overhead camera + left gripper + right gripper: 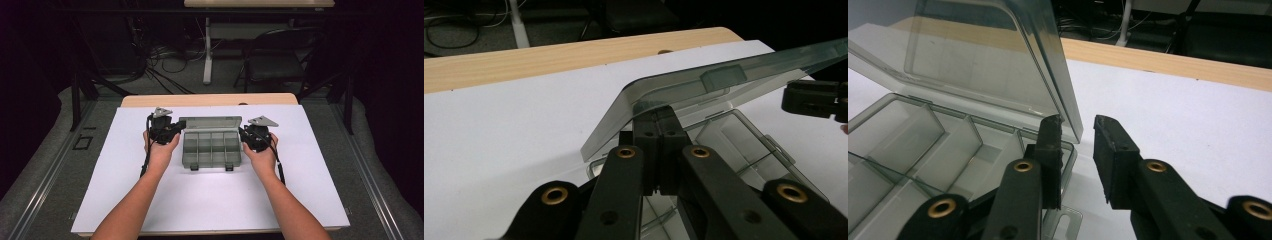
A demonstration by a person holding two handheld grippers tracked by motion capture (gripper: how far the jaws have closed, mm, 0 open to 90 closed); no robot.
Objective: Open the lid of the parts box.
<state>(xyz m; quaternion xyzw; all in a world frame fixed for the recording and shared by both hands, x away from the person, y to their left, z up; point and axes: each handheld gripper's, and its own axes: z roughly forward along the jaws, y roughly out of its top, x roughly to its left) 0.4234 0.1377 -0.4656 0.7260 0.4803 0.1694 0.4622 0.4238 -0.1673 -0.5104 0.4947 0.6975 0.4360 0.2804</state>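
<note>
A clear grey compartment box (pixel 210 150) stands in the middle of the white board (pixel 150 200). Its lid (pixel 210 121) is raised at the back and its cells (pixel 923 145) hold nothing that I can see. My left gripper (pixel 177 130) is at the box's left end. Its jaws are shut, and their tips (pixel 658 112) sit against the lid's (pixel 704 87) near corner, partly under it. My right gripper (pixel 243 134) is at the box's right end. It (pixel 1078 125) stands open by a narrow gap at the lid's (pixel 988 55) side edge, with the pads not pressing on it.
The board lies on a wooden table whose far edge (pixel 210 99) shows behind the box. Beyond it are a black chair (pixel 275 60), a white desk leg (pixel 207 55) and loose cables on the floor. The other gripper (pixel 814 97) shows past the lid.
</note>
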